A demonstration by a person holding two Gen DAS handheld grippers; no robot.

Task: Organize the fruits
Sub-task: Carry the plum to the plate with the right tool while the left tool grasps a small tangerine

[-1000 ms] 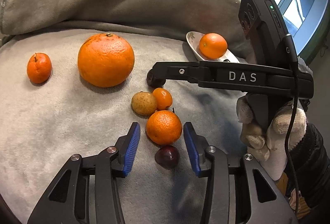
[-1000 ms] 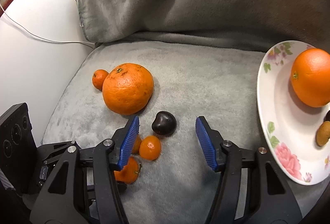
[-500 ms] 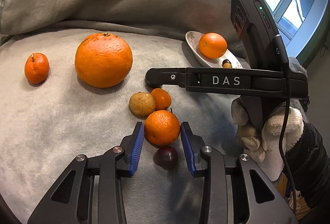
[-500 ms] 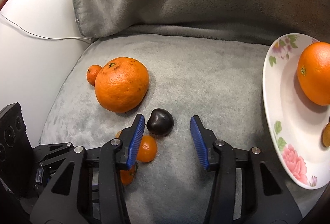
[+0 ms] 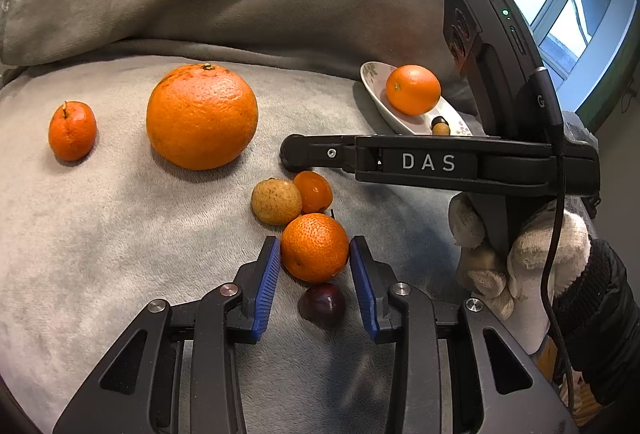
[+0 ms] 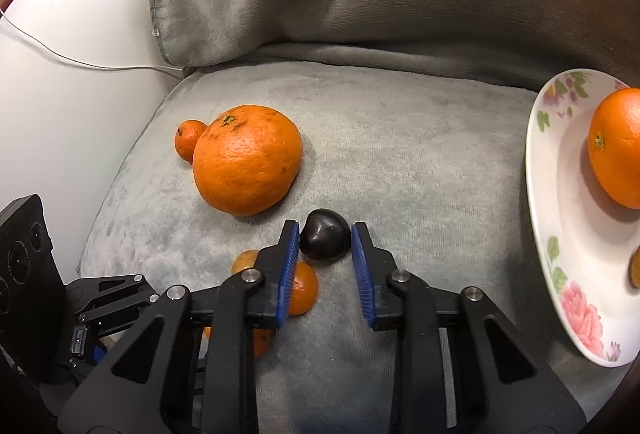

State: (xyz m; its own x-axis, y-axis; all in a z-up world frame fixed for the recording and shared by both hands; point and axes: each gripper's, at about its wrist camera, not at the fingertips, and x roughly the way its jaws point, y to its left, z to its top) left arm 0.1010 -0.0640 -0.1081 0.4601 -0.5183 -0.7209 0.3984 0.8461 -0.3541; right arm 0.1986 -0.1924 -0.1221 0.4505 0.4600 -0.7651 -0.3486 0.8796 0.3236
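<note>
My left gripper (image 5: 315,249) is shut on a mandarin (image 5: 315,248) that rests on the grey blanket. My right gripper (image 6: 325,239) is shut on a dark plum (image 6: 325,240), which also rests on the blanket; it also shows in the left wrist view (image 5: 322,303). A tan round fruit (image 5: 275,201) and a small kumquat (image 5: 314,191) lie just beyond the mandarin. A big orange (image 5: 202,116) and a small tangerine (image 5: 72,130) lie farther left. A flowered plate (image 6: 560,234) at the right holds an orange (image 6: 618,148).
The grey blanket (image 6: 400,138) covers the seat and rises into a folded backrest behind. A white wall with a cable (image 6: 80,64) is at the left. The right gripper's body (image 5: 440,164) crosses the left wrist view above the fruit cluster. A window is at far right.
Both grippers have closed from open: the left one onto the mandarin, the right one onto the plum. Both have moved slightly forward over their fruit.
</note>
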